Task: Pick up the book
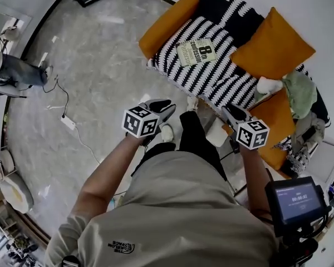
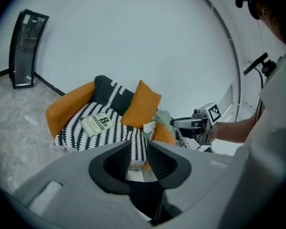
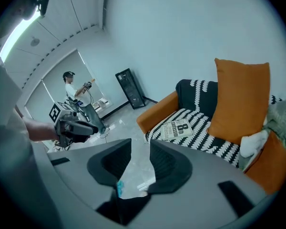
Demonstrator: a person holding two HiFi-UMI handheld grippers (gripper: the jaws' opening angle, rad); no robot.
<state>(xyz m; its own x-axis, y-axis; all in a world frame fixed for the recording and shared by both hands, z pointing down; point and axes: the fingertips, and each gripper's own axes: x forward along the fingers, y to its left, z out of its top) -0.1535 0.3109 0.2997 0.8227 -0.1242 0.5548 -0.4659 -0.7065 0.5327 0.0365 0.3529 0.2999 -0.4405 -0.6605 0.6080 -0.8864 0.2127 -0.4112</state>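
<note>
Lying flat on the black-and-white striped blanket [image 1: 214,77] that covers an orange sofa [image 1: 166,25], the book [image 1: 196,52] sits near an orange cushion [image 1: 273,48], well apart from both grippers. Grey marbled floor [image 1: 100,65] meets a plain white wall [image 2: 133,37] behind the sofa. Left gripper [image 1: 162,109] and right gripper [image 1: 230,113] each have jaws parted, nothing between them.
</note>
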